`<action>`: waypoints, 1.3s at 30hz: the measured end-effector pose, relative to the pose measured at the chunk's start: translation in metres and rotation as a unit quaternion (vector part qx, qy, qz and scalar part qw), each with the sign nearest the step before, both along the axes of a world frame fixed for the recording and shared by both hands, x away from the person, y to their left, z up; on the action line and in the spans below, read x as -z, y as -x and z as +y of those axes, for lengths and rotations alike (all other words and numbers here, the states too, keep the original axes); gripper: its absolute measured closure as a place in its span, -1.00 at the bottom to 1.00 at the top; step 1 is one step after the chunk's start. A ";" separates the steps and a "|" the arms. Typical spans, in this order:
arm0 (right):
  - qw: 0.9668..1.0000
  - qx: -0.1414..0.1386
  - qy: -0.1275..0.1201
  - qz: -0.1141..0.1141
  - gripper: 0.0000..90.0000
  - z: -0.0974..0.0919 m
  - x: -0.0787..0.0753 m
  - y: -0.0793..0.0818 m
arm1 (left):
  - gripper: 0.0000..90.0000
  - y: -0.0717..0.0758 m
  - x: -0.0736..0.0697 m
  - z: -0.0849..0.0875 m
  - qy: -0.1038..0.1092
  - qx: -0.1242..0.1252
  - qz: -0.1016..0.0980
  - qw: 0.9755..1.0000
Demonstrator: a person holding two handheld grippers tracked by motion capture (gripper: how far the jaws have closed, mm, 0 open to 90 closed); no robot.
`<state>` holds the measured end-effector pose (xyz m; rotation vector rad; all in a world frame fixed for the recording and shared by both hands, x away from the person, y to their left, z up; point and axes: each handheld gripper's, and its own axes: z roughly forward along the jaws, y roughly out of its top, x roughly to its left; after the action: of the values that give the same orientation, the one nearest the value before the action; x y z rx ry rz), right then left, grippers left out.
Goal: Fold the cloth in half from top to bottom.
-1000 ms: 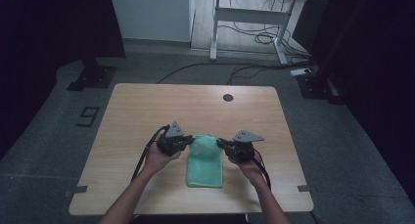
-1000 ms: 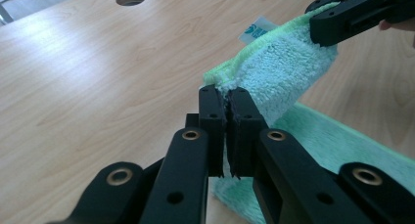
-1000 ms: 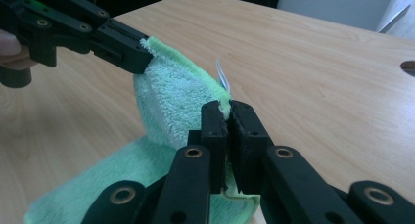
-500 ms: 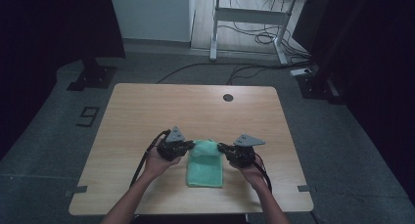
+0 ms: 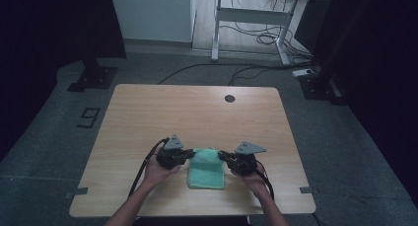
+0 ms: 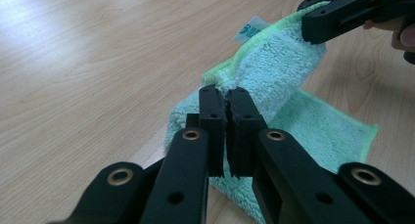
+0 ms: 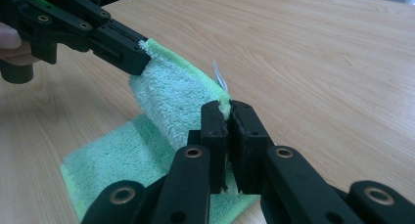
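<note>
Both jaws pinch the green towel (image 5: 207, 168)'s far edge — bare table (image 5: 197, 112) beyond.

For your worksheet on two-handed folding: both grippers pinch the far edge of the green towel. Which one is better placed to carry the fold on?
Neither clearly: the left gripper and right gripper each clamp a corner of the towel, level and symmetric. They should probably move together.
</note>
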<state>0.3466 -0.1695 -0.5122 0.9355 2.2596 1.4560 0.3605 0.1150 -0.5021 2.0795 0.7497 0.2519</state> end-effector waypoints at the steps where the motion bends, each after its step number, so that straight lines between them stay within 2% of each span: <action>1: 1.000 0.001 -0.001 0.001 0.88 0.000 0.000 0.000 | 0.92 -0.001 0.001 0.000 0.000 0.000 0.001 1.000; 7: 1.000 0.001 -0.004 -0.001 0.88 -0.002 0.001 0.000 | 0.92 -0.001 0.001 -0.001 0.002 -0.001 0.001 1.000; 13: 1.000 -0.001 -0.007 0.000 0.88 -0.003 0.002 0.004 | 0.92 0.004 0.000 -0.002 0.001 0.002 0.001 1.000; 19: 1.000 -0.004 -0.007 0.006 0.88 -0.004 0.009 0.007 | 0.92 0.008 0.005 -0.001 0.003 0.006 0.004 1.000; 27: 1.000 -0.009 -0.010 0.007 0.87 -0.006 0.014 0.015 | 0.91 0.018 0.011 -0.002 -0.001 0.011 0.002 1.000; 30: 1.000 -0.011 -0.008 0.012 0.87 -0.006 0.021 0.019 | 0.91 0.022 0.016 -0.002 -0.009 0.013 0.000 1.000; 39: 1.000 -0.024 0.002 0.015 0.86 -0.003 0.030 0.030 | 0.89 0.035 0.024 0.000 -0.012 0.017 -0.006 1.000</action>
<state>0.3170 -0.1725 -0.5424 0.9152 2.3203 1.4670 0.3253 0.1151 -0.5258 2.1094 0.7057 0.2552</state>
